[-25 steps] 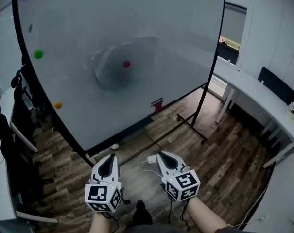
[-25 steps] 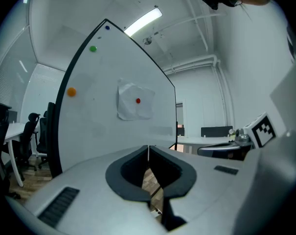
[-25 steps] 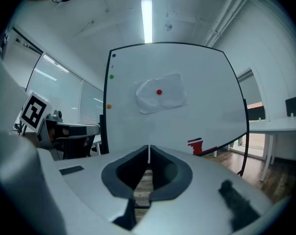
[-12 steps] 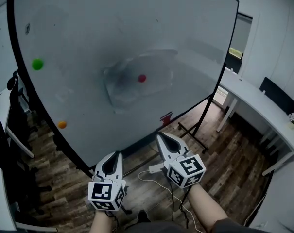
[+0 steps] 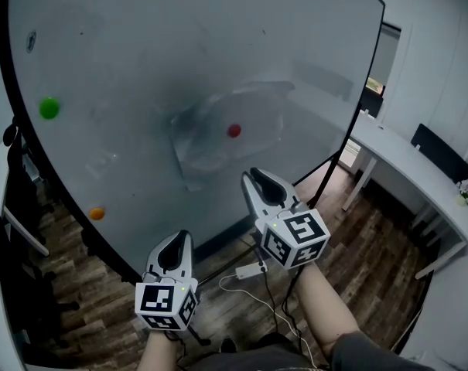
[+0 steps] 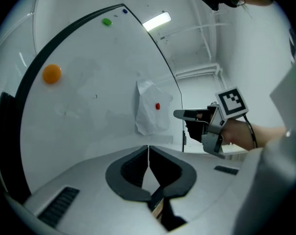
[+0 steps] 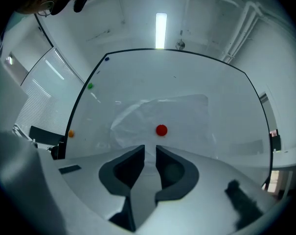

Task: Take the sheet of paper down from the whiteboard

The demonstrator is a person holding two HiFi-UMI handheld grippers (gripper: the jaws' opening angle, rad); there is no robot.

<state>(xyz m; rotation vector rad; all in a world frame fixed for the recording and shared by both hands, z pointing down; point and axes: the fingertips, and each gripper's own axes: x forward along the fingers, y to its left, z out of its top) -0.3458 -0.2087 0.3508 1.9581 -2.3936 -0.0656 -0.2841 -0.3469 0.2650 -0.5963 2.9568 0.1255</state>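
Paper sheet [image 5: 210, 141] pinned under red magnet [image 5: 234, 131] on whiteboard [image 5: 125, 60]; I'd square my right gripper [image 5: 258, 178], jaws just opening, empty, onto that magnet; left gripper [image 5: 178, 239] clenched empty, lower left of it.

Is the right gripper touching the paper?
Apart. The right gripper view shows the right gripper, jaws just opening and empty, well short of the paper.

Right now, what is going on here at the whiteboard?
A person holds two grippers before a black-framed whiteboard. A crumpled white sheet of paper hangs there under a round red magnet. The right gripper points at it; its jaws have just been opening, nothing between them. The left gripper, lower, is shut.
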